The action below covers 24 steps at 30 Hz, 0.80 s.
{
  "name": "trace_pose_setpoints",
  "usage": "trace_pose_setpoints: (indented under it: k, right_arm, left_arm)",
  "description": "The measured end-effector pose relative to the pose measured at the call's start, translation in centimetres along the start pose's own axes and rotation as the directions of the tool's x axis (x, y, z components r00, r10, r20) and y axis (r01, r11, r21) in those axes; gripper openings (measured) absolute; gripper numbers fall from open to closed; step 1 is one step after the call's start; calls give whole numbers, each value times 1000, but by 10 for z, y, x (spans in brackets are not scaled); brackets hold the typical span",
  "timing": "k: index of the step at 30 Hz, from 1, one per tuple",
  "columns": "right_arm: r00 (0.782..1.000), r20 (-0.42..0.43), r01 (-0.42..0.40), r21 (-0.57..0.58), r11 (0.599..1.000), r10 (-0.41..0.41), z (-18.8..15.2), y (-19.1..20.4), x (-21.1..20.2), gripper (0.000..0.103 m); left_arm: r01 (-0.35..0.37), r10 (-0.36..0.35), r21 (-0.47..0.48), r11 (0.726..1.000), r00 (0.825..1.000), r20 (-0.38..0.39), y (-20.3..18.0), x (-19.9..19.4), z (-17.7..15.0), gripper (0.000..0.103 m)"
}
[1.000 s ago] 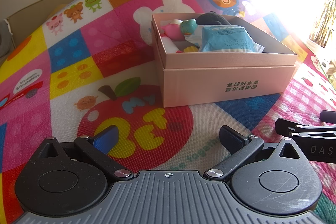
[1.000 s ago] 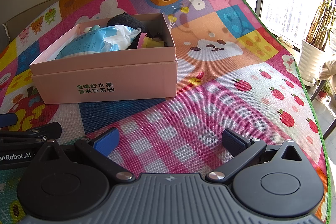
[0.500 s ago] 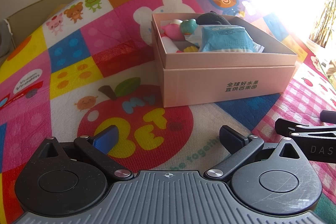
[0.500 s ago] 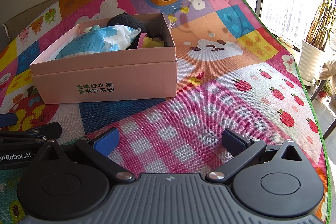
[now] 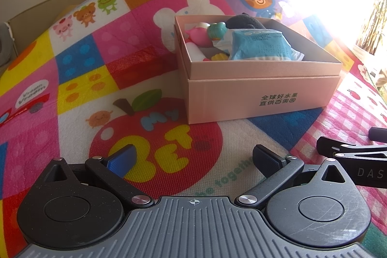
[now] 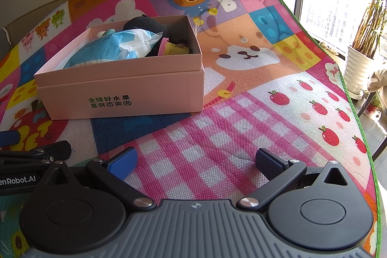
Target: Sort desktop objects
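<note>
Left wrist | pink box (image 5: pixel 263 93) beyond spread fingers (image 5: pixel 121 157), apart

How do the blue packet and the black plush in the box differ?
The blue packet is a crinkly printed pouch lying near the box's front wall; the black plush is dark, fuzzy and rounded, at the back. The packet looks larger and covers part of the plush. Both sit inside the pink box, untouched by either open gripper.
</note>
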State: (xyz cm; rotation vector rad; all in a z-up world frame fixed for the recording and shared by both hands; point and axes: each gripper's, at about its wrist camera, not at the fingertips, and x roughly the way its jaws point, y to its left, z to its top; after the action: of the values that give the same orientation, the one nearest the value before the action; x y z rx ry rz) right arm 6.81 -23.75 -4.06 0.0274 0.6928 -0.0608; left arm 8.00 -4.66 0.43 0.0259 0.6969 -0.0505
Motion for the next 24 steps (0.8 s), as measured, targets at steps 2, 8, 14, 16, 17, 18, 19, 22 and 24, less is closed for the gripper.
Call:
trace_pose_setpoints:
  k: [2, 8, 14, 16, 17, 18, 19, 22, 24]
  right_arm:
    - [1000, 0, 0, 0, 1000, 0, 0, 1, 1, 103]
    - [1000, 0, 0, 0, 1000, 0, 0, 2, 1, 103]
    - [1000, 0, 0, 0, 1000, 0, 0, 1, 0, 103]
    - [1000, 0, 0, 0, 1000, 0, 0, 1, 0, 103]
    - [1000, 0, 0, 0, 1000, 0, 0, 0, 0, 103]
    - [1000, 0, 0, 0, 1000, 0, 0, 0, 0, 103]
    - [1000, 0, 0, 0, 1000, 0, 0, 1, 0, 103]
    - [1000, 0, 0, 1, 1000, 0, 0, 1, 0, 103]
    - [1000, 0, 0, 0, 1000, 0, 1, 0, 0, 103]
  left_arm:
    - [11, -11, 6, 1000, 1000, -4, 0, 1, 1, 103]
    - [24, -24, 13, 1000, 999, -45, 0, 1, 5, 103]
    - [27, -27, 9, 1000, 999, -47, 1, 1, 5, 103]
    - [26, -26, 10, 1000, 999, -46, 1, 1, 5, 103]
    - [27, -27, 8, 1000, 999, -46, 1, 1, 5, 103]
    - [28, -28, 6, 1000, 999, -46, 1, 1, 5, 103]
    - [28, -28, 5, 1000, 999, -45, 1, 1, 5, 103]
    - [23, -23, 9, 1000, 999, -46, 0, 1, 5, 103]
    - [24, -24, 8, 1000, 999, -46, 0, 1, 5, 103]
